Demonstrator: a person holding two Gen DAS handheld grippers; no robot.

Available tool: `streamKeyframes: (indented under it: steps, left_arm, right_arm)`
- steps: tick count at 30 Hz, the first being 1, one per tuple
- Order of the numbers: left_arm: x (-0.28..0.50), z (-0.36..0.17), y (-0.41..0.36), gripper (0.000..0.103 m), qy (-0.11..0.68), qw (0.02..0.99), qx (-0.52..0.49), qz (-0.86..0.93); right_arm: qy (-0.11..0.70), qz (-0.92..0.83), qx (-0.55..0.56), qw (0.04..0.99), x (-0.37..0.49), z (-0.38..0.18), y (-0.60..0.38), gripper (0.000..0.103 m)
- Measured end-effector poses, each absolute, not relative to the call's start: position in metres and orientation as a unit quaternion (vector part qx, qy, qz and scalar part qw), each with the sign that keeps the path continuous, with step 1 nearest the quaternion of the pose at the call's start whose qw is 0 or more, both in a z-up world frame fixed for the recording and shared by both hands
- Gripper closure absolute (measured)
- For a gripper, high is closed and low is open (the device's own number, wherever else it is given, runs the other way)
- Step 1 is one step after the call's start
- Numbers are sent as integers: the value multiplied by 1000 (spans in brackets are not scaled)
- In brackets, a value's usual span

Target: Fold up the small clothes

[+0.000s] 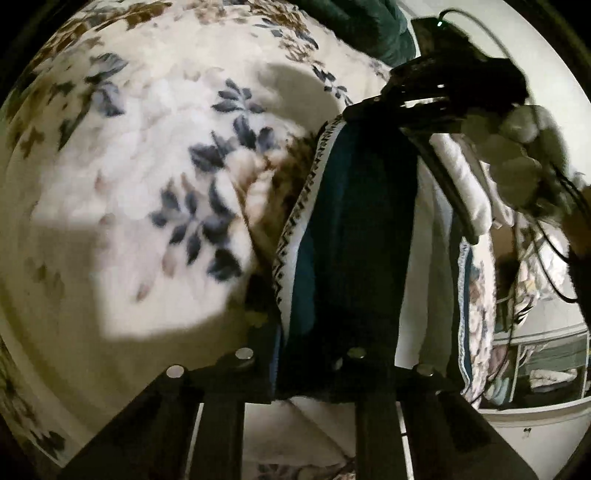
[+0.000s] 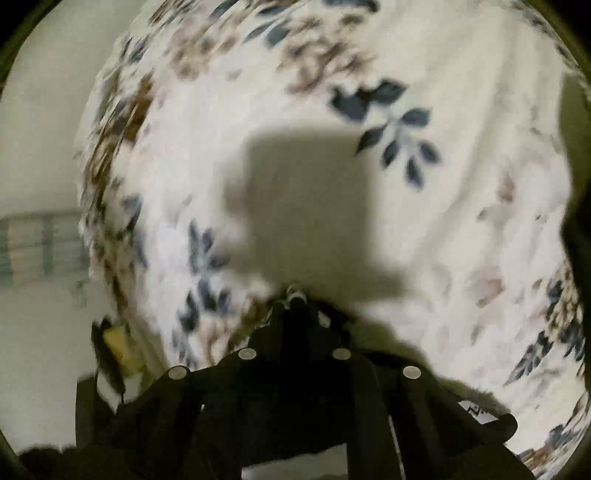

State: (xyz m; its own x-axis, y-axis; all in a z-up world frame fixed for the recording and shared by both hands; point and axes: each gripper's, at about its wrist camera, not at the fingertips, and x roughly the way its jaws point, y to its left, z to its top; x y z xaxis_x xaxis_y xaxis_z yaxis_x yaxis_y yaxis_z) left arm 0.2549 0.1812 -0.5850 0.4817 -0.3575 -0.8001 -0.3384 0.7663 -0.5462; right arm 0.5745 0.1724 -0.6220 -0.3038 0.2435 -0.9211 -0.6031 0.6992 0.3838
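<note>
A small dark blue garment (image 1: pixel 351 240) with a white and black zigzag trim (image 1: pixel 295 229) hangs stretched above the bed. My left gripper (image 1: pixel 306 369) is shut on its near end. My right gripper (image 1: pixel 354 110) shows at the upper right of the left wrist view, held by a hand, shut on the garment's far end. In the right wrist view my right gripper (image 2: pixel 295 299) is shut, with a bit of the patterned trim (image 2: pixel 295 293) between its tips. The garment's dark cloth hides most of both pairs of fingers.
A cream fleece blanket with blue and brown leaf prints (image 1: pixel 147 166) covers the bed below, also filling the right wrist view (image 2: pixel 424 203). A dark green cushion (image 1: pixel 362 26) lies at the far end. A white wall and shelf unit (image 1: pixel 546 362) stand at right.
</note>
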Motion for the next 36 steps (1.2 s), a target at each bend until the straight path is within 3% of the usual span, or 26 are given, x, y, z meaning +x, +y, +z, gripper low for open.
streamKeyframes:
  steps: [8,10,11,12,13,14,17,22,25,30,36]
  left_arm:
    - [247,-580,192,87,521,772,-364,-19]
    - [250,-570,200,84,526,766,-370,-15]
    - [251,-560,206,81,519,769,-372,-17]
    - [252,-555,210,66,514,772,-373,-18]
    - [255,-549,216,54,508,775,-375,-18]
    - [259,-543,222,32,498,780,-379,-20]
    - [279,-540,234,31,479,785,-392,-31]
    - [328,-569,231,31,494,766,-404,-81]
    - [355,-593,221,31,511,750,-405,-115]
    - [382,-622,204,30,533,726,-404,-158]
    - [397,-626,190,30,522,714,-423,-195]
  right_arm:
    - [743,333,-64,577,591,-636,164,98]
    - [743,335,-31,579,594,-624,143,73]
    - [737,331,-5,590,596,-611,120,45]
    - [728,329,17,601,595,-600,98,31]
    - [723,326,37,608,594,-591,75,29]
    - [719,322,59,613,591,-583,49,27]
    - [719,291,133,617,571,-576,-40,16]
    - [731,213,235,604,513,-620,-174,15]
    - [725,227,316,568,481,-666,-207,15]
    - [696,284,402,523,463,-730,-203,15]
    - [680,341,408,505,475,-738,-161,15]
